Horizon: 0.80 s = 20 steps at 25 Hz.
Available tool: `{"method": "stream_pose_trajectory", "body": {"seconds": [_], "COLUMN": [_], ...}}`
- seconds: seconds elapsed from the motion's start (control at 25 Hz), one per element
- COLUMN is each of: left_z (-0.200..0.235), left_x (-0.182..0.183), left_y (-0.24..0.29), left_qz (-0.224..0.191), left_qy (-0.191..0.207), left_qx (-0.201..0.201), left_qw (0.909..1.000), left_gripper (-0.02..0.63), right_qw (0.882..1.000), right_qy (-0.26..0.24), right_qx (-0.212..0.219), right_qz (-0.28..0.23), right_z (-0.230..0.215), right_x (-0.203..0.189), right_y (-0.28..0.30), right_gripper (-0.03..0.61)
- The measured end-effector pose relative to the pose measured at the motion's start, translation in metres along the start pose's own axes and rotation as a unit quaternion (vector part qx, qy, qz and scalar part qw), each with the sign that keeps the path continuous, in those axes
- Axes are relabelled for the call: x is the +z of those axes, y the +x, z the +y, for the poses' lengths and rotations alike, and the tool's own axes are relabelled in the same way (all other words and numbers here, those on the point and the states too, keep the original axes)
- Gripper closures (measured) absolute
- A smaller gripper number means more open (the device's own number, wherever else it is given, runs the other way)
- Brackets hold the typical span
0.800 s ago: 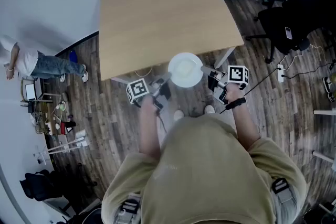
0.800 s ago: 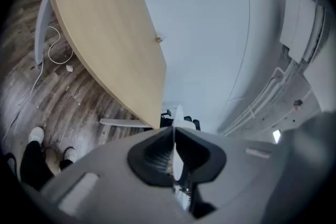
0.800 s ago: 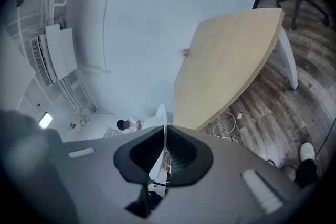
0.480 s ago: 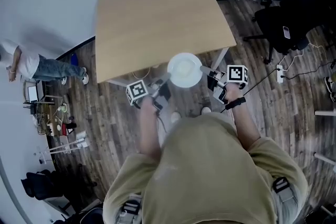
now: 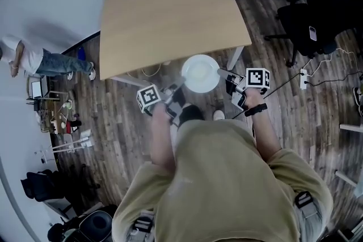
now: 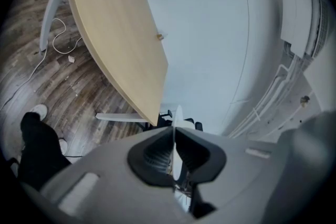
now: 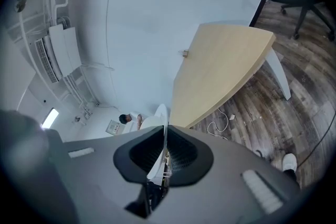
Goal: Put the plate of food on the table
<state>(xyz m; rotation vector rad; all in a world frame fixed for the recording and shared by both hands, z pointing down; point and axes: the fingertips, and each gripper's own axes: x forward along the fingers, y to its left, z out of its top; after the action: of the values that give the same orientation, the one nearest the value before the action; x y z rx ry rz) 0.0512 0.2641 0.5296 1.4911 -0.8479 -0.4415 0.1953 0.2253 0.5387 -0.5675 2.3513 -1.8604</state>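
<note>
Plate (image 5: 199,73) hangs in the air just short of the near edge of the surface (image 5: 164,14), with the left tool (image 5: 179,88) and right tool (image 5: 223,73) each clamped on its rim, so setting it down is not yet done.

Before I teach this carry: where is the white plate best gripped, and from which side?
By its thin rim at opposite edges, coming in level from both sides. The plate is flat and round with food in the middle; left gripper and right gripper are shut on it so.
</note>
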Motion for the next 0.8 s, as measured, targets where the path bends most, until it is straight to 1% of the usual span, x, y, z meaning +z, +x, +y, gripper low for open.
{"method": "stream_pose_trajectory", "body": {"seconds": [0.12, 0.2, 0.4, 0.56, 0.72, 0.8], "left_z": [0.007, 0.009, 0.018, 0.026, 0.035, 0.035], "left_x": [0.006, 0.014, 0.045, 0.084, 0.121, 0.148], "left_y": [-0.003, -0.001, 0.013, 0.03, 0.051, 0.062], "left_qz": [-0.004, -0.008, -0.011, -0.002, 0.016, 0.023], "left_qy": [-0.007, -0.014, -0.025, -0.035, -0.045, -0.043], "left_qx": [0.009, 0.006, 0.002, -0.007, -0.004, -0.005], "left_qw": [0.9999, 0.9999, 0.9996, 0.9994, 0.9989, 0.9988], "left_gripper": [0.601, 0.601, 0.601, 0.601, 0.601, 0.601], "right_qw": [1.0, 1.0, 1.0, 1.0, 0.999, 0.999], "right_qy": [0.01, 0.011, 0.023, 0.027, 0.027, 0.029], "right_qx": [0.005, 0.007, 0.005, -0.005, -0.027, -0.035], "right_qz": [0.006, 0.008, 0.009, 0.002, -0.002, -0.007], "right_z": [-0.003, -0.007, -0.015, -0.02, -0.025, -0.025], "right_x": [0.002, 0.009, 0.029, 0.056, 0.086, 0.107], "right_y": [0.009, 0.018, 0.045, 0.075, 0.099, 0.118], "right_gripper": [0.554, 0.555, 0.555, 0.555, 0.555, 0.555]}}
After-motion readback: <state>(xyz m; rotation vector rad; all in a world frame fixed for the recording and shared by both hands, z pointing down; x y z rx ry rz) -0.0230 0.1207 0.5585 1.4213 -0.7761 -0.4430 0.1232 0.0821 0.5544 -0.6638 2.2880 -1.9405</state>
